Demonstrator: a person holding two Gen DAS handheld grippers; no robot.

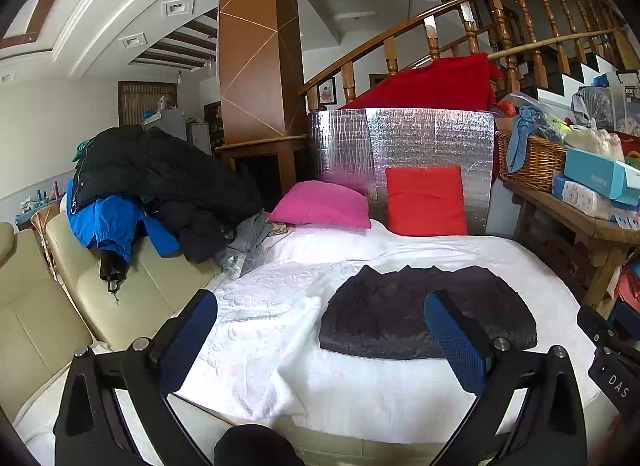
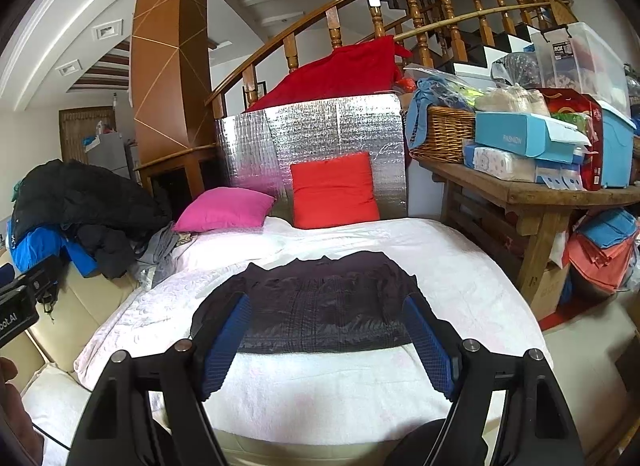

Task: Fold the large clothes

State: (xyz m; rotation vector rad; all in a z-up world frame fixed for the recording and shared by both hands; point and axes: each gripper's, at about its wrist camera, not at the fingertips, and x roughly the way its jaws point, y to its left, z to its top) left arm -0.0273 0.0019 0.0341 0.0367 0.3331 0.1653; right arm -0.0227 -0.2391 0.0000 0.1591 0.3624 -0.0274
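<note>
A dark folded garment point(image 1: 428, 314) lies flat on the white blanket point(image 1: 280, 330) that covers the bed. In the right wrist view the same garment point(image 2: 316, 302) sits straight ahead on the white blanket point(image 2: 460, 266). My left gripper point(image 1: 320, 306) hovers over the near part of the bed, open, nothing between its blue pads; its right pad overlaps the garment's near edge in the picture. My right gripper point(image 2: 326, 306) is open too, with the garment's front edge seen between its pads, apart from them.
A heap of black and blue jackets point(image 1: 152, 189) lies on the beige sofa point(image 1: 132, 298) at the left. A pink pillow point(image 1: 320, 205) and a red pillow point(image 1: 426, 199) lean at the silver foil board point(image 1: 400, 137). A cluttered wooden table point(image 2: 540, 193) stands at the right.
</note>
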